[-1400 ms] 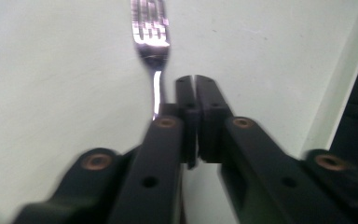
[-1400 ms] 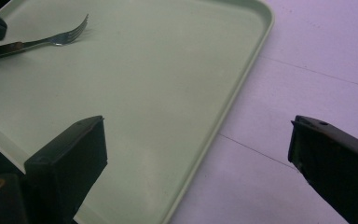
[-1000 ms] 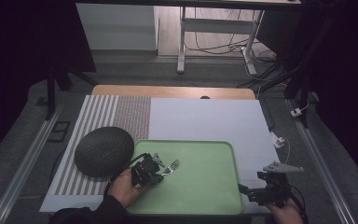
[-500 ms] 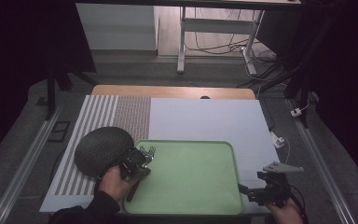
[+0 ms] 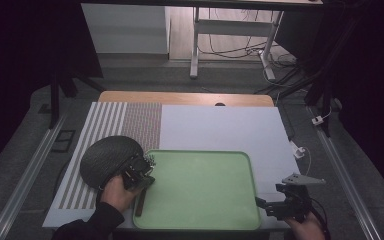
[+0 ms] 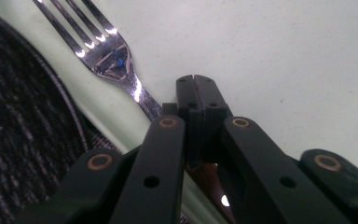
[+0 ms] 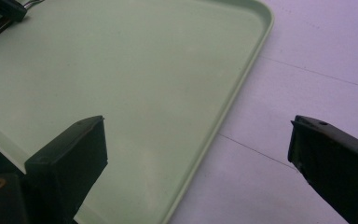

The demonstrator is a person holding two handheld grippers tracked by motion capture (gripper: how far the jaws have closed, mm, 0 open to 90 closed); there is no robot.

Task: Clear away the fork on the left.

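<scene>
So the left tool (image 5: 139, 172) sits at the left edge of the green tray (image 5: 205, 220), jaws pressed together on the neck of a fork (image 6: 107, 58). In the left gripper view the fork's tines point up and away, lying right over the tray's left rim, with the dark woven placemat (image 5: 102, 157) just beside it on the left. From the high view the fork's brownish handle runs back toward the person along the tray's left edge, and the tines stick out past the tool near the mat. Apart from the fork at that edge, the tray's flat green floor is bare. The right tool (image 5: 280, 204) hangs off the tray's near right corner over the white bench (image 5: 220, 127), jaws spread wide with nothing between them
</scene>
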